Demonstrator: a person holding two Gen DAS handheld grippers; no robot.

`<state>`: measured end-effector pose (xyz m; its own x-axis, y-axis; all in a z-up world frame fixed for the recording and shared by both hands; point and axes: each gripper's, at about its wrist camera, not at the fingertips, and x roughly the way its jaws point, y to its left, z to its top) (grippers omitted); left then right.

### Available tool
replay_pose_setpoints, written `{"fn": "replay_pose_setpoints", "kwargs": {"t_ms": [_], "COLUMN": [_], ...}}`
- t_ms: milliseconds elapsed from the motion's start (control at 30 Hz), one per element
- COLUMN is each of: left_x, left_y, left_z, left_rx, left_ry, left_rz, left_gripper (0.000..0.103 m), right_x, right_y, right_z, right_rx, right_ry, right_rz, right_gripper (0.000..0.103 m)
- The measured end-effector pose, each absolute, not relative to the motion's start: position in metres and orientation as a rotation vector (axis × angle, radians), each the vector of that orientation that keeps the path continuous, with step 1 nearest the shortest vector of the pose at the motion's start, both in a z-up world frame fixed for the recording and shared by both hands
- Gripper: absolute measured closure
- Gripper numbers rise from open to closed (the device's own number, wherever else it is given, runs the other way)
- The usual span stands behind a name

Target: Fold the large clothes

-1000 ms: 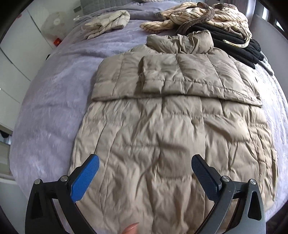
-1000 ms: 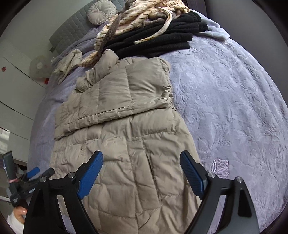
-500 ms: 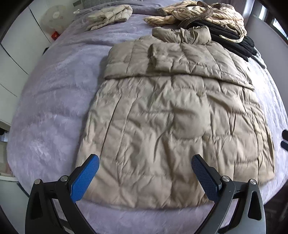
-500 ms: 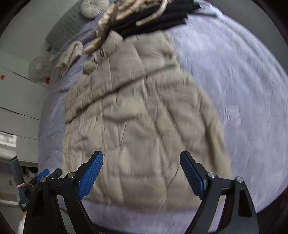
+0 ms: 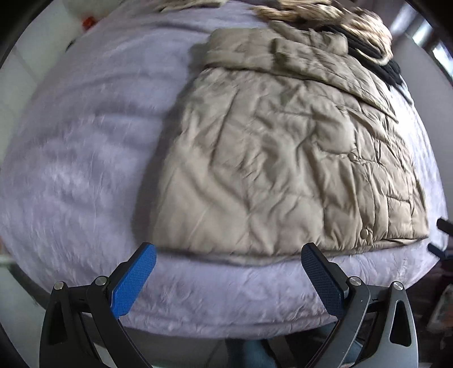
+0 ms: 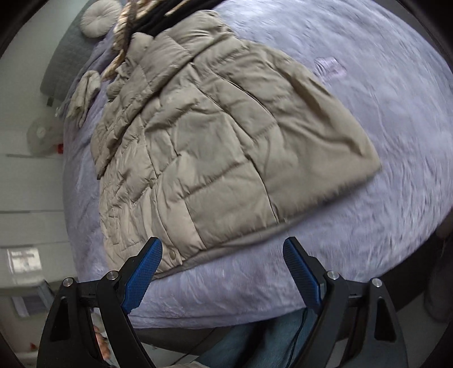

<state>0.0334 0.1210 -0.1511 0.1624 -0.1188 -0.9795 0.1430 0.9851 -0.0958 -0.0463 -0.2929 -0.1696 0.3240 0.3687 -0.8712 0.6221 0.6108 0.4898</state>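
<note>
Beige puffy coat lies flat on the bed, sleeves tucked in for folding, while the left gripper and right gripper hover with jaws wide, holding nothing.

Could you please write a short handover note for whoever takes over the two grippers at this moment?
Left gripper: open, empty, over the bed edge just short of the jacket's hem.
Right gripper: open, empty, near the hem too.
Jacket: flat on the purple bedspread, its top part and a sleeve already folded across.
Other clothes: piled at the far end.
Left to do: grip the hem corners and, probably, fold the lower half up towards the collar.
</note>
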Motion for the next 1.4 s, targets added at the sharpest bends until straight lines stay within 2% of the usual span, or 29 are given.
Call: {"fn": "replay_pose_setpoints", "kwargs": {"t_ms": [267, 500, 833, 1100, 1200, 1233, 1267, 1300, 1333, 1367, 1400], "left_x": [0.018, 0.046, 0.072, 0.080, 0.083, 0.086, 0.086, 0.088, 0.089, 0.090, 0.091], "left_y": [0.158, 0.161, 0.137, 0.123, 0.121, 0.119, 0.119, 0.119, 0.119, 0.121, 0.124], "left_z": [-0.193, -0.238, -0.259, -0.263, -0.261, -0.261, -0.260, -0.258, -0.254, -0.252, -0.248], "left_rx": [-0.210, -0.495, -0.573, -0.504, -0.499, -0.498, -0.501, -0.506, -0.517, -0.535, -0.563], "left_ry": [1.499, 1.562, 1.594, 1.591, 1.580, 1.581, 1.583, 1.583, 1.577, 1.570, 1.563], "left_rz": [-0.215, -0.267, -0.331, -0.321, -0.292, -0.298, -0.312, -0.328, -0.340, -0.350, -0.355], "left_gripper": [0.001, 0.001, 0.001, 0.001, 0.023, 0.035, 0.049, 0.056, 0.069, 0.079, 0.082], "right_x": [-0.078, -0.095, -0.085, -0.065, -0.058, -0.055, -0.056, -0.055, -0.053, -0.052, -0.051], "right_y": [-0.312, -0.333, -0.345, -0.352, -0.354, -0.356, -0.356, -0.357, -0.359, -0.360, -0.361], "right_z": [-0.196, -0.235, -0.261, -0.272, -0.279, -0.279, -0.279, -0.278, -0.277, -0.278, -0.278], "right_rx": [1.201, 1.447, 1.564, 1.575, 1.583, 1.592, 1.597, 1.601, 1.606, 1.609, 1.608], "right_ry": [1.232, 1.130, 1.024, 0.999, 1.019, 1.022, 1.019, 1.023, 1.032, 1.042, 1.057], "right_rz": [-0.236, -0.272, -0.306, -0.279, -0.263, -0.244, -0.227, -0.209, -0.188, -0.178, -0.165], "right_gripper": [0.014, 0.014, 0.013, 0.013, 0.013, 0.015, 0.025, 0.043, 0.053, 0.071, 0.090]}}
